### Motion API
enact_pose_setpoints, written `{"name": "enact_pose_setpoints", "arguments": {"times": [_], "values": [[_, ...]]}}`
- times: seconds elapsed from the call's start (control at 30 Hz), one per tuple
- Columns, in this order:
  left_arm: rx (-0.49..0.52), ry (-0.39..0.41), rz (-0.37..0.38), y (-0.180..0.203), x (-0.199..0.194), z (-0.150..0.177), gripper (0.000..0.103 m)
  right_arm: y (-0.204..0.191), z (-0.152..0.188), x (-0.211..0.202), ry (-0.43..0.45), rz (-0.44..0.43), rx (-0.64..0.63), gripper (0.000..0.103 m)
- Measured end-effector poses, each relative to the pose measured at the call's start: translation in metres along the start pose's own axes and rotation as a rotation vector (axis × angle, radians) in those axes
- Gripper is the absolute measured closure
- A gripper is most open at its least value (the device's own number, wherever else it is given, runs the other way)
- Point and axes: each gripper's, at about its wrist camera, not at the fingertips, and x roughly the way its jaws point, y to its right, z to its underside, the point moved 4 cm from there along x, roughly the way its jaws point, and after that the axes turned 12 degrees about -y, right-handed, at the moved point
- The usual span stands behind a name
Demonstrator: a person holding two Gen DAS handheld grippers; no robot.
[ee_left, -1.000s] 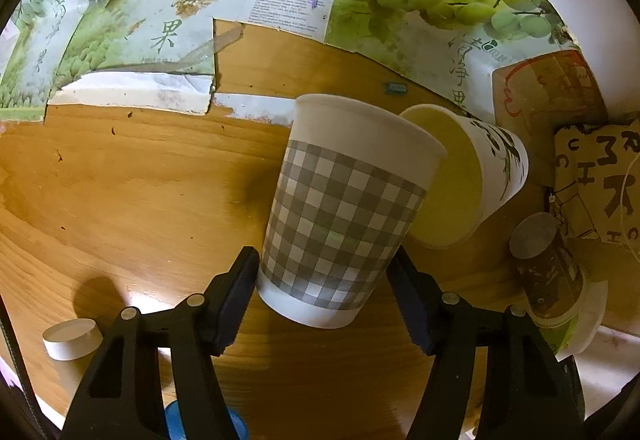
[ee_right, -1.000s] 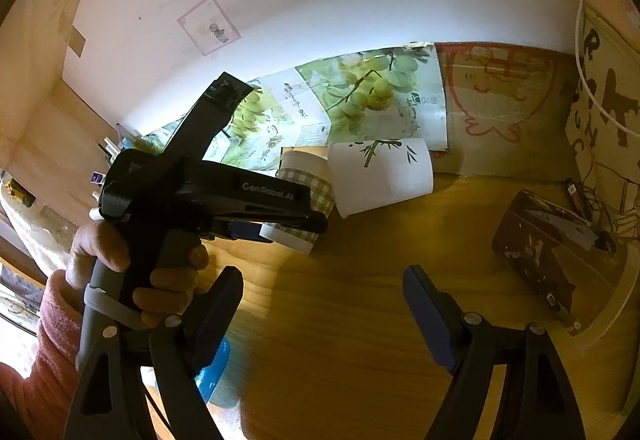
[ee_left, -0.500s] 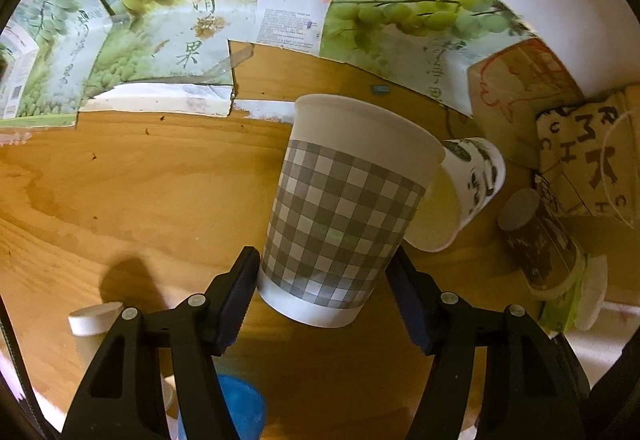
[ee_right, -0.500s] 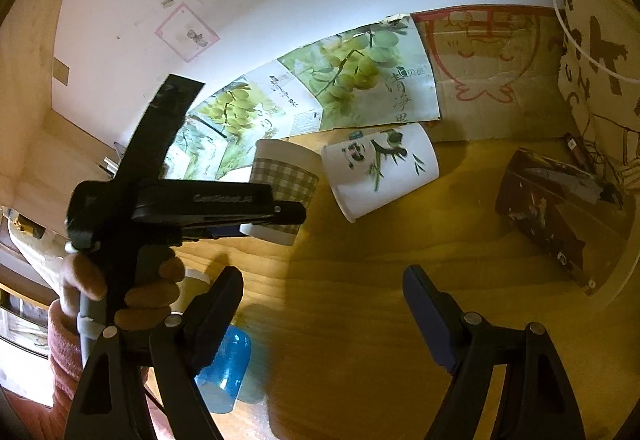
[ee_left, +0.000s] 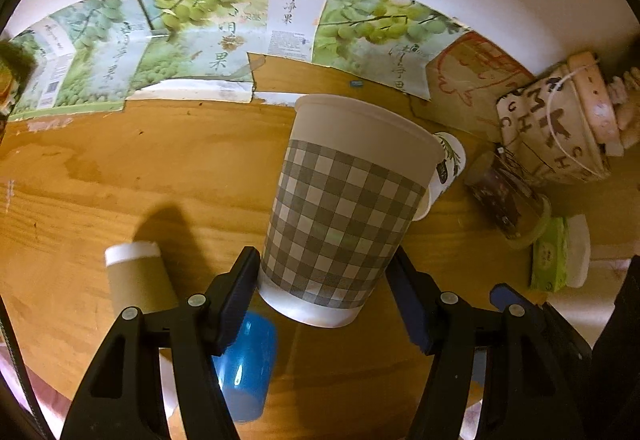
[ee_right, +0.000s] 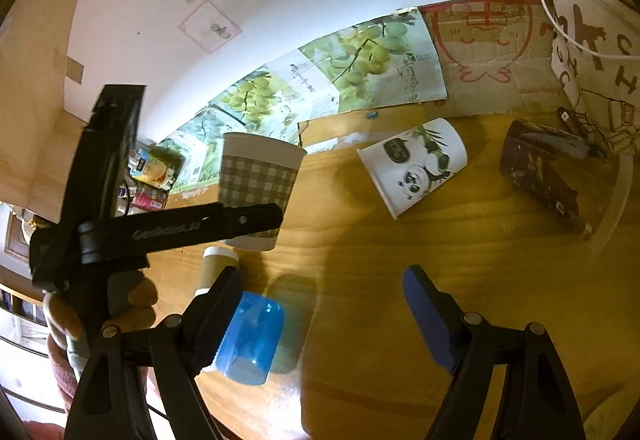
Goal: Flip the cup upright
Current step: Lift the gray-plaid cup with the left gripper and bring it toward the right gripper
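The wooden desk (ee_right: 400, 300) spreads under both my tools, with grape-printed cardboard sheets (ee_left: 192, 40) along the white wall. My left tool (ee_left: 324, 296) is clenched on the grey-and-white checked paper cup (ee_left: 344, 208), gripping its lower part; the cup is rim up, slightly tilted, lifted clear of the desk. My right tool (ee_right: 324, 316) hangs released, nothing between its fingers. A white panda-printed paper cup (ee_right: 416, 164) lies on its side beyond. A blue translucent plastic cup (ee_right: 252, 340) and a brown paper cup (ee_left: 136, 280) lie nearer me.
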Motion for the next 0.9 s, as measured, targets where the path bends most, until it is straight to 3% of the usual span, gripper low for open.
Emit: {"name": "enact_pose_setpoints", "arguments": {"times": [0.4,0.9], "values": [[-0.008,0.055,-0.006,-0.012,-0.029,0.06,0.035,-0.019,0.033,-0.017,0.007,-0.019,0.035,0.02],[-0.04,0.055,-0.009,-0.037,-0.044,0.148,0.035,-0.048,0.097,-0.016,-0.007,-0.006,0.041,0.02]]}}
